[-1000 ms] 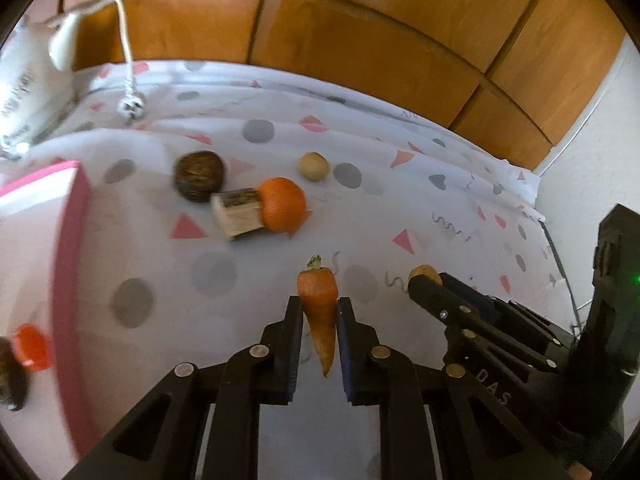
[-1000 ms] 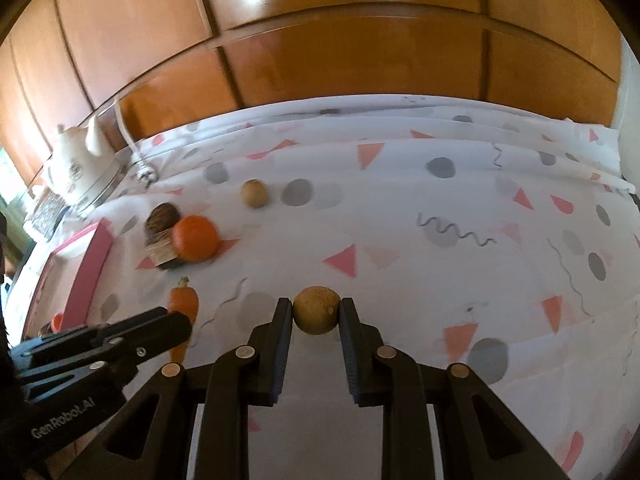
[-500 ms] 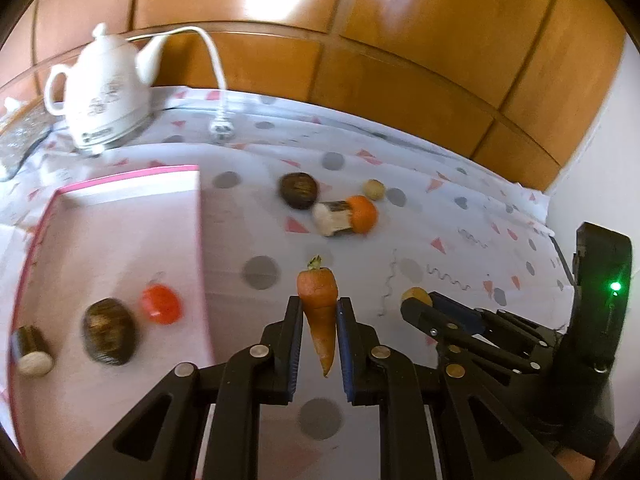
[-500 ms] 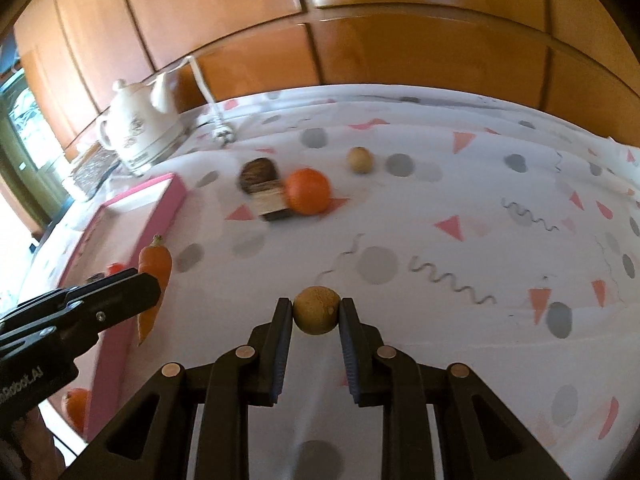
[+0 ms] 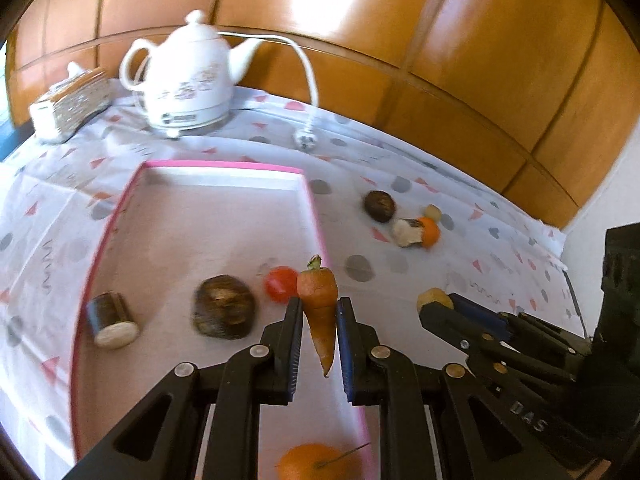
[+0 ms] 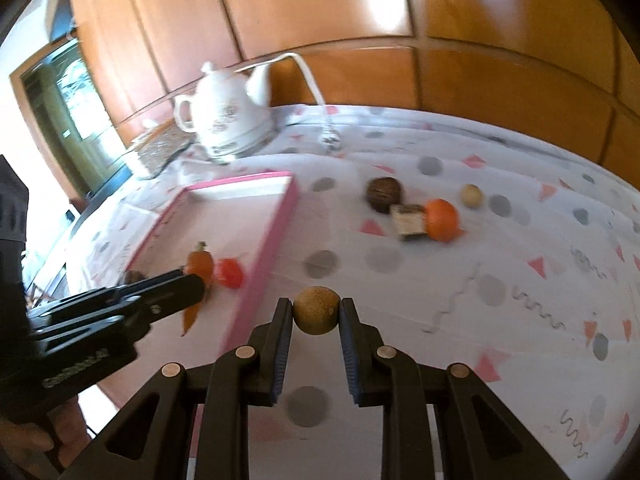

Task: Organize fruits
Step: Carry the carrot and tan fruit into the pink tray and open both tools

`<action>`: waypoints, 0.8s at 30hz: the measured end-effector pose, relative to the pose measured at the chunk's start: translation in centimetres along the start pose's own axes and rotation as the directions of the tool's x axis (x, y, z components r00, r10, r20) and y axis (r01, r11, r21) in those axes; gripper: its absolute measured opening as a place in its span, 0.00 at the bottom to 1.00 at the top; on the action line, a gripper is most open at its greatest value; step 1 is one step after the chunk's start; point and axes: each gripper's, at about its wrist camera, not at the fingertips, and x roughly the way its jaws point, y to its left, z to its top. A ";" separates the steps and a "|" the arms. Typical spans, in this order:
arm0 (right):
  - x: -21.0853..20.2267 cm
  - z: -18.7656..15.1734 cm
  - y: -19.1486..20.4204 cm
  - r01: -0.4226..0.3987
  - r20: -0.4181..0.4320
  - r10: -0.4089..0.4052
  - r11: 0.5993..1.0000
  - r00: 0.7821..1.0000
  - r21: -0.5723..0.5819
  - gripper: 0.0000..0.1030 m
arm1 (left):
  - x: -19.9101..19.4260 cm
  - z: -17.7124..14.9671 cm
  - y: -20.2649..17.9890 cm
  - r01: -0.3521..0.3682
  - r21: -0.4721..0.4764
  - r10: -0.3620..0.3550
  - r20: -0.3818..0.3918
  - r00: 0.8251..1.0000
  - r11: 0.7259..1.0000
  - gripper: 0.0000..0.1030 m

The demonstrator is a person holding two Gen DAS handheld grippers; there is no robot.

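A: What is the left gripper (image 5: 317, 322) carrying?

B: Its fingers are clamping a carrot (image 5: 320, 312), leafy stub up and tip hanging down, over the right rim of the pink tray (image 5: 224, 165). Gripping it across the thick upper part is probably keeping it from swinging.

A: And the right gripper (image 6: 316, 312)?

B: It is pinching a small round tan fruit (image 6: 316, 310) between its pads, hanging just right of the tray's near right edge, above the patterned cloth (image 6: 520, 280).

A: Why are both heading that way?

B: I'm guessing the tray is serving as the collecting place: a red tomato (image 5: 281, 283), a dark brown fruit (image 5: 223, 306), a short cut log-like piece (image 5: 113, 314) and an orange (image 5: 316, 465) are already lying in it.

A: Is either camera giving you something the other isn't?

B: The left one is showing the whole tray floor and the orange at the near edge. The right one is showing the leftovers more clearly, far right on the cloth: a dark round fruit (image 6: 383, 194), a cut block (image 6: 408, 220) touching an orange fruit (image 6: 441, 219), and a pale ball (image 6: 471, 195).
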 end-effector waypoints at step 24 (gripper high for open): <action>3.1 0.2 7.5 -0.071 -0.071 0.063 0.992 0.995 -0.108 0.24 | -1.8 0.3 7.8 -0.147 -0.165 0.152 0.020 0.988 0.975 0.19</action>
